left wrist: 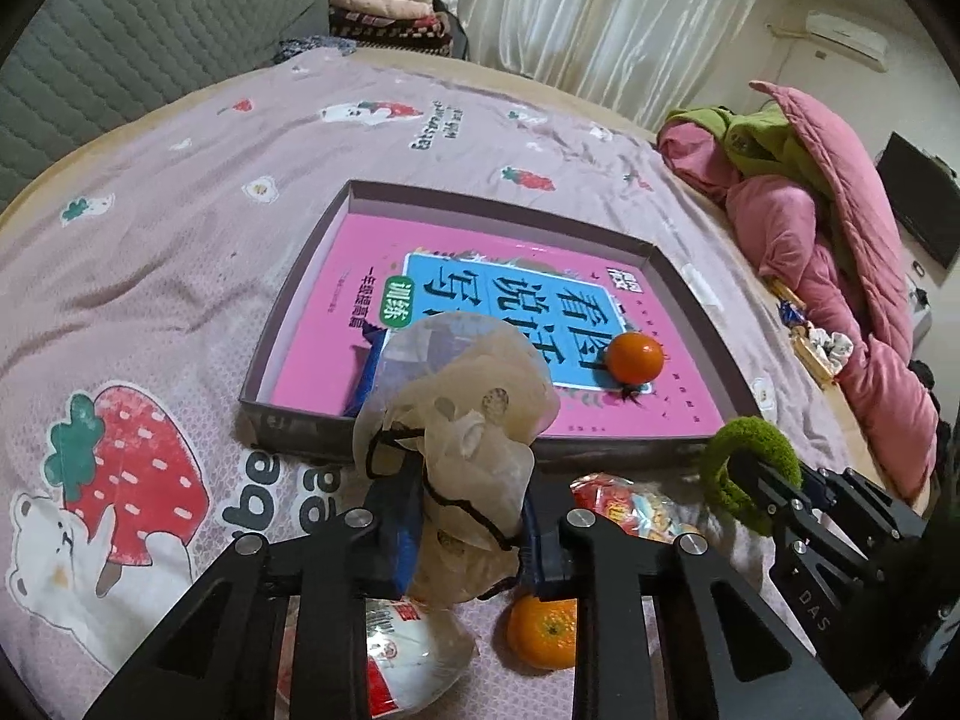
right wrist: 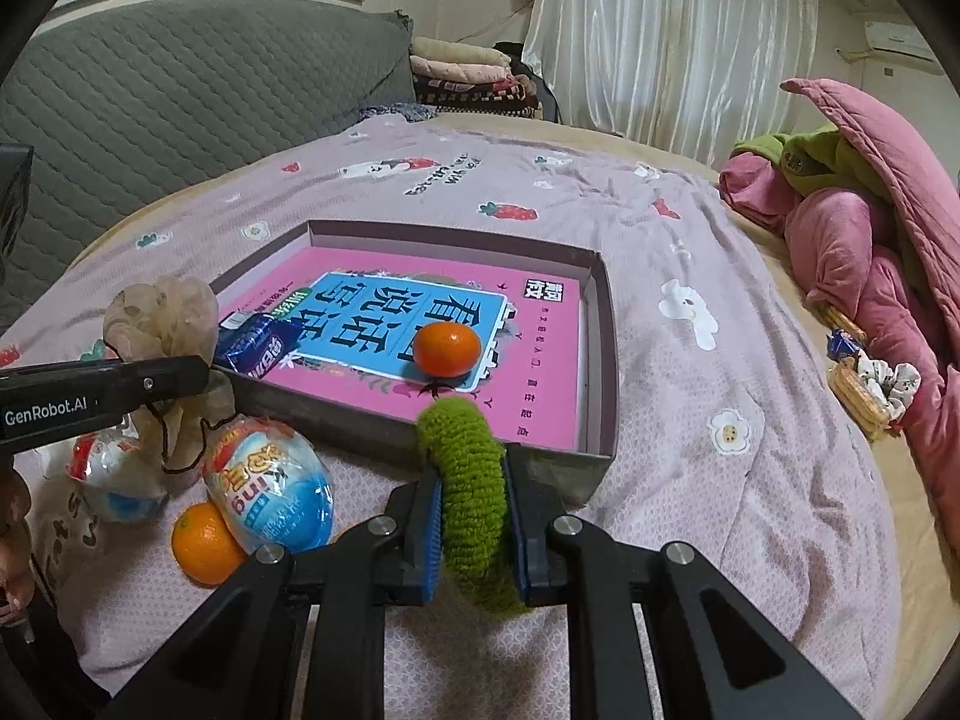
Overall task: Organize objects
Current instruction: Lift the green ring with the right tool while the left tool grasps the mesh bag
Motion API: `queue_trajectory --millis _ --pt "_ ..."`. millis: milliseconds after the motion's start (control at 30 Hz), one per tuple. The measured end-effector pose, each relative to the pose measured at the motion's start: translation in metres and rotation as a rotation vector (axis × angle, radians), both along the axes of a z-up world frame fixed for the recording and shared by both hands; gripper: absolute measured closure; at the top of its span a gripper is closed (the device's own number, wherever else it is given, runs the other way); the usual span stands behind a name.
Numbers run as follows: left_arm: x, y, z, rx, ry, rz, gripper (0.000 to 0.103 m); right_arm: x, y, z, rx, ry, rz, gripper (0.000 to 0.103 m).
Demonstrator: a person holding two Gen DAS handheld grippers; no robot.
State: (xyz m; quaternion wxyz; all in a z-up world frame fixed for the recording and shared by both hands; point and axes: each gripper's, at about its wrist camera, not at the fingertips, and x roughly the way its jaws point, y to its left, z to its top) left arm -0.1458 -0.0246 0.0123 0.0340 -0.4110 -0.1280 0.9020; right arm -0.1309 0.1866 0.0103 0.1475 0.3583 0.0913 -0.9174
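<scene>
Fuzzy green ring [right wrist: 474,480], sheer beige scrunchie [left wrist: 462,420]

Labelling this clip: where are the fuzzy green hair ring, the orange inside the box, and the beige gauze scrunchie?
fuzzy green hair ring [right wrist: 471,468], right wrist view, its upper arc.
orange inside the box [right wrist: 448,348], right wrist view, its centre.
beige gauze scrunchie [left wrist: 474,408], left wrist view, its ruffled middle.

Blue packet [left wrist: 367,373]: being largely hidden by the beige scrunchie [left wrist: 462,414].
Lower orange [left wrist: 543,630]: being partly covered by gripper linkage.
Egg-shaped pack [left wrist: 402,660]: being partly occluded.
</scene>
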Motion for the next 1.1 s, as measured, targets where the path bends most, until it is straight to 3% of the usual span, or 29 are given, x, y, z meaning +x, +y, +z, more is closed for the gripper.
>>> queue_trajectory --millis 400,1100 --pt "0.011 0.010 0.016 -0.044 0.088 -0.029 0.076 0.007 -0.004 0.011 -0.022 0.043 0.023 0.085" --pt "0.019 0.013 0.031 -0.067 0.163 -0.045 0.076 0.015 -0.018 0.033 -0.081 0.142 0.059 0.085"
